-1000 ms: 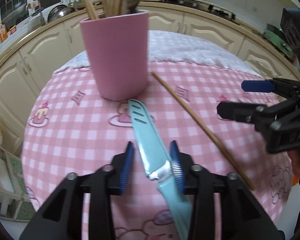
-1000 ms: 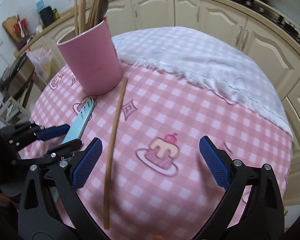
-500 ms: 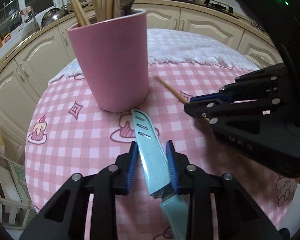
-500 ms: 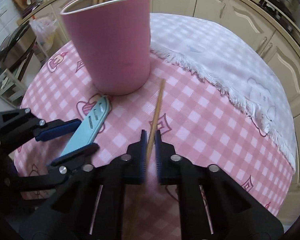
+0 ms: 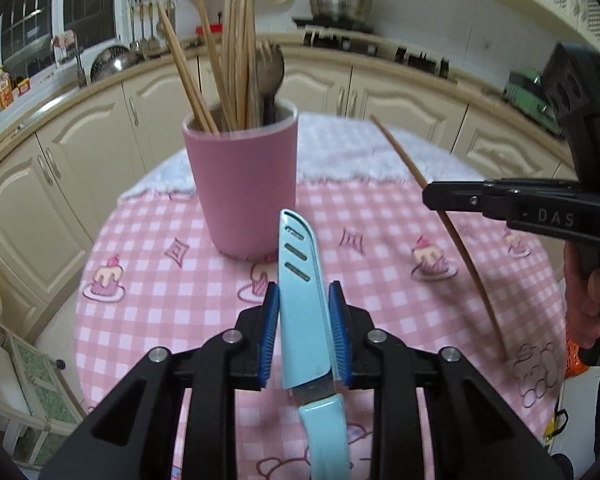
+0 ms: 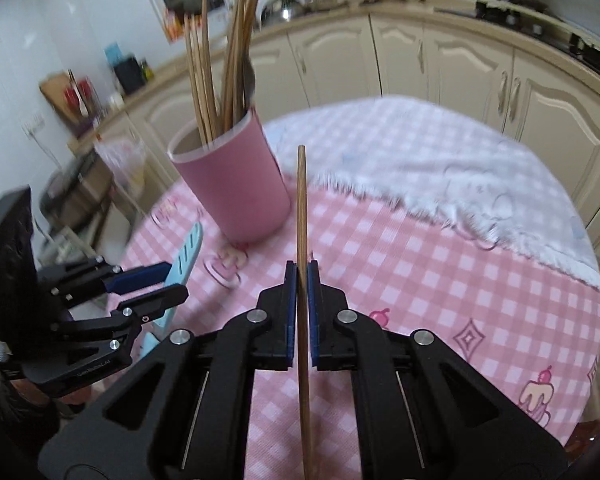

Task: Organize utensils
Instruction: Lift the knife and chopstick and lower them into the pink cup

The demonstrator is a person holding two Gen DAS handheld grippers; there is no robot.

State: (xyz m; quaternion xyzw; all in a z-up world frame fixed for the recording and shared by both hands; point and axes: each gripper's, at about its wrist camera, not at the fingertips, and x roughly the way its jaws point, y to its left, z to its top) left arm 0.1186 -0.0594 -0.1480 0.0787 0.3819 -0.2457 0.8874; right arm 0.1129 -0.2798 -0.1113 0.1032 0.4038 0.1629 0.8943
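A light-blue sheathed knife (image 5: 300, 280) sits between the blue pads of my left gripper (image 5: 303, 292). The jaws are closing and press on it, holding it off the table with the tip toward the pink cup (image 5: 240, 184). My right gripper (image 6: 302, 270) is shut on a single wooden chopstick (image 6: 301, 208), also raised, its far end near the cup (image 6: 232, 192). The cup holds several chopsticks and a dark spoon. From the right wrist view the left gripper (image 6: 172, 280) and knife (image 6: 188, 252) are at the lower left. From the left wrist view the right gripper (image 5: 432, 196) and chopstick (image 5: 460, 248) are at the right.
The round table wears a pink checked cloth (image 5: 160, 280) with a white fringed cloth (image 6: 440, 168) over its far half. Cream kitchen cabinets (image 5: 60, 184) ring the table. A hand (image 5: 592, 300) grips the right tool's handle.
Both grippers went from open to shut: the left closed on the knife, the right on the chopstick. Both then lifted their utensils off the table toward the cup.
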